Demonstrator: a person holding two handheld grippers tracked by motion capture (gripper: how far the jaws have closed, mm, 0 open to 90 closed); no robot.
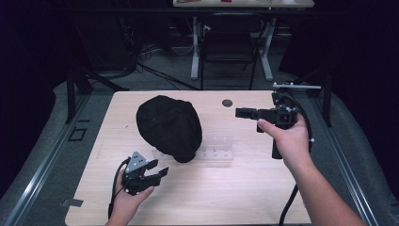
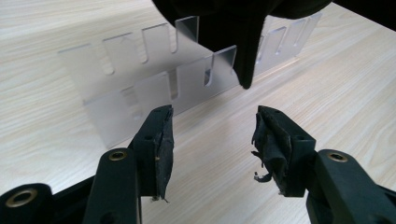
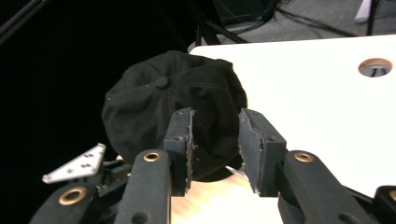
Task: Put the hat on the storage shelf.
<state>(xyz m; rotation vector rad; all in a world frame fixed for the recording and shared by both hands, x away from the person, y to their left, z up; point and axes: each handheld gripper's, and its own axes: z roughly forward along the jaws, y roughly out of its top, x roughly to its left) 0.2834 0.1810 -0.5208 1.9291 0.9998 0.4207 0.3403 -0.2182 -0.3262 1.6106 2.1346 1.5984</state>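
A black cap (image 1: pixel 168 126) lies crown-up on the left-centre of the wooden table (image 1: pixel 235 197), resting over one end of a clear slotted acrylic rack (image 1: pixel 217 149). My left gripper (image 1: pixel 159 172) is low, just in front of the cap, open and empty. In the left gripper view its gripper (image 2: pixel 212 135) faces the rack (image 2: pixel 140 93), with the cap's brim (image 2: pixel 247 46) hanging over it. My right gripper (image 1: pixel 241 112) is held above the table to the cap's right, pointing left. The right gripper view has its gripper (image 3: pixel 215 140) open and empty, with the cap (image 3: pixel 154 98) beyond.
A round cable hole (image 1: pixel 227 102) sits near the table's far edge. A chair (image 1: pixel 229 47) and desk legs (image 1: pixel 195 52) stand on the floor behind. The left gripper's grey plate (image 3: pixel 77 165) appears low in the right gripper view.
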